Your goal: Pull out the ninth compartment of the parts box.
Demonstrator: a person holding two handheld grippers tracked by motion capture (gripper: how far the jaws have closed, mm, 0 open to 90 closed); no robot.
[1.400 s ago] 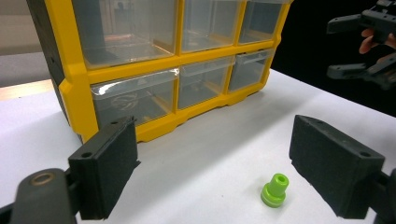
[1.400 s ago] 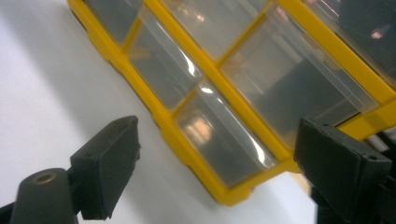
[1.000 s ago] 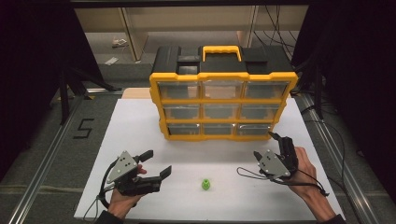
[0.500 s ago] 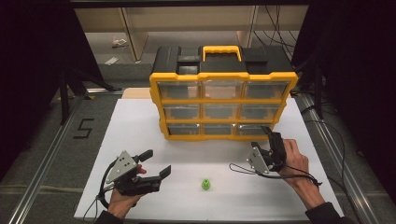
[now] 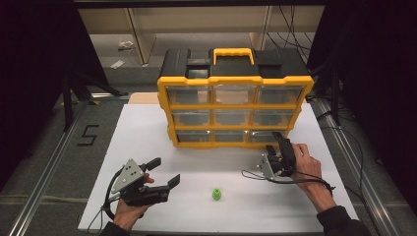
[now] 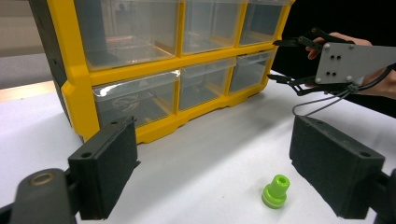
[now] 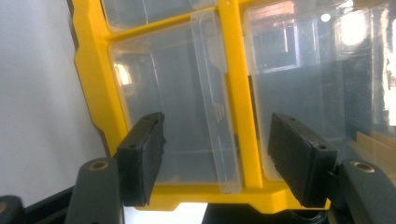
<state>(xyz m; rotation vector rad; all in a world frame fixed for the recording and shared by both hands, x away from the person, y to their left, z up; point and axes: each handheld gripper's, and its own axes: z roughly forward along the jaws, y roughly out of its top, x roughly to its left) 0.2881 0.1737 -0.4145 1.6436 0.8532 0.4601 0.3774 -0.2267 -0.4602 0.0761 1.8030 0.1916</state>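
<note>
Right gripper [image 5: 277, 142] up against the bottom-right drawer [image 5: 268, 136] of the yellow organizer [image 5: 235, 112], jaws just closing, drawer handle [image 7: 215, 100] between them, not yet pinched. Left gripper [image 5: 164, 172] low over the tabletop [image 5: 147, 132], jaws wide apart, empty, near the green cap [image 5: 217, 194].

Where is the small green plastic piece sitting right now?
In the high view, the green plastic piece stands on the white table near the front edge, right of the left gripper and in front of the yellow drawer organizer.
</note>
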